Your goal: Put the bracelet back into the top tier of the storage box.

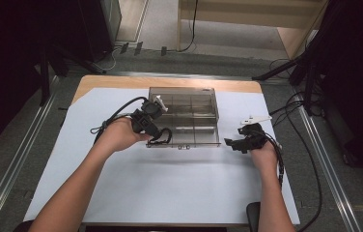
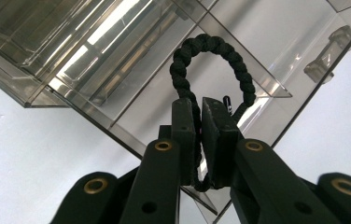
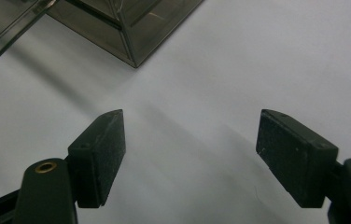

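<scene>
White sheet (image 1: 170,188) covers wooden table (image 1: 121,81); grey floor (image 1: 15,145) surrounds.

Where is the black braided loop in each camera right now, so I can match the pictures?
High view: the black braided loop hangs from the left gripper at the clear compartment box's front-left corner.
Left gripper view: centre, the loop pinched between the jaws, arching up over the box.
Right gripper view: not in it.
Shared landmark: the clear compartment box.
</scene>
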Motion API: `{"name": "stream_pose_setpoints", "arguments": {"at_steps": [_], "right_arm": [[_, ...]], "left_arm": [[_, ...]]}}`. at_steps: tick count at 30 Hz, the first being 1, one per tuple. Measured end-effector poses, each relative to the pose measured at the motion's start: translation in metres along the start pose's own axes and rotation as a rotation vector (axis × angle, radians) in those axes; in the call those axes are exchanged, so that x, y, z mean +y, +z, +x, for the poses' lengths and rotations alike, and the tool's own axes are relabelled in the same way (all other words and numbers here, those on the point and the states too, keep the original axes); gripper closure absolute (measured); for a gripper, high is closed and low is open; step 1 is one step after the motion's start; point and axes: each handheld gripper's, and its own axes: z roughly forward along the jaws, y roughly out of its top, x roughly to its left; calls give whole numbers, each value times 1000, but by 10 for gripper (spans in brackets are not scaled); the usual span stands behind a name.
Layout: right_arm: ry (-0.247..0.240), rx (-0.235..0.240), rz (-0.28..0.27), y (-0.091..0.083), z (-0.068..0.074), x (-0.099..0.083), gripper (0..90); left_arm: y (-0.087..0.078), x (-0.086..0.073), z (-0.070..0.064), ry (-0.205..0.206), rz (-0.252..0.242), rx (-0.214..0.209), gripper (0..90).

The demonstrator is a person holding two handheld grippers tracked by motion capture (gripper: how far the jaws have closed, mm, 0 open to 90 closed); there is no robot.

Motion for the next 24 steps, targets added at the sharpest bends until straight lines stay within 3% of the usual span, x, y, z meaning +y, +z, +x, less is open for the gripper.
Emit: {"name": "stream_pose_setpoints", "arguments": {"at_steps": [7, 10, 13, 24], "right_arm": [[3, -3, 3, 0, -1, 0, 253], [13, -4, 5, -1, -2, -1, 253], [13, -8, 2, -2, -3, -1, 253], [5, -2, 17, 0, 0, -1, 252]], "left_arm": [[-4, -3, 2, -2, -16, -23, 739], [-13, -6, 3, -9, -42, -40, 709], [-17, -8, 4, -3, -49, -42, 700], [-45, -29, 13, -41, -95, -39, 630]]}}
